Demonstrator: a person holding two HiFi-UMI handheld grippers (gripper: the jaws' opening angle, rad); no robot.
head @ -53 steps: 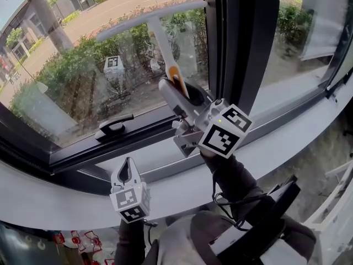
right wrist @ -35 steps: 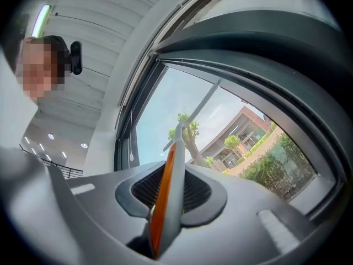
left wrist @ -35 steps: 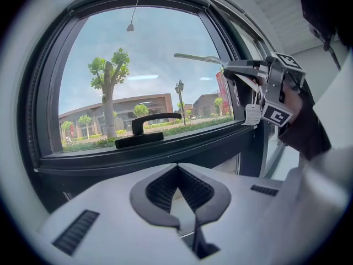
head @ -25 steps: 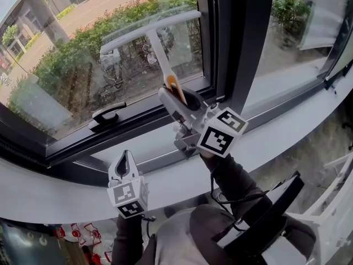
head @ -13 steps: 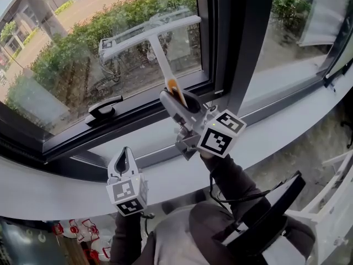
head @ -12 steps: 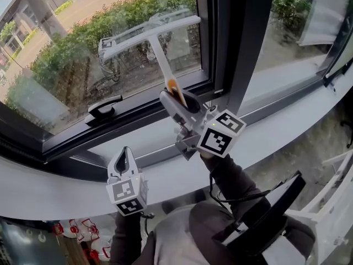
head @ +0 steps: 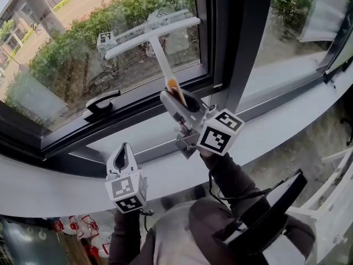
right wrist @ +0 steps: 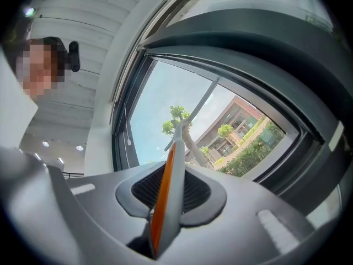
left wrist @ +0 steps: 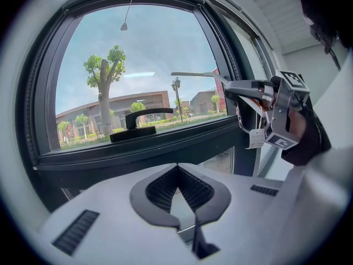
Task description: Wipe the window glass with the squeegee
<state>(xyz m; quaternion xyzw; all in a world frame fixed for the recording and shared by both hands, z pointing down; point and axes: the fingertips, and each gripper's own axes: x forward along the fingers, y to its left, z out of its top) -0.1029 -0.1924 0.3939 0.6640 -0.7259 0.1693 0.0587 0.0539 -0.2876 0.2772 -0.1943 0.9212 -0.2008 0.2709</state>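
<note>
Right gripper (head: 177,99) pinched squeegee (head: 156,46) at lower end of handle, orange strip showing. Blade lay tilted against window glass (head: 66,65), toward pane's right side, above window handle (head: 102,100). Left gripper (head: 122,160) pressed together, empty, low over sill (head: 55,186). Judged: squeegee light, stiff; smooth handle liable to twist in pinch. Hold nearer blade would likely press rubber edge more evenly.
</note>
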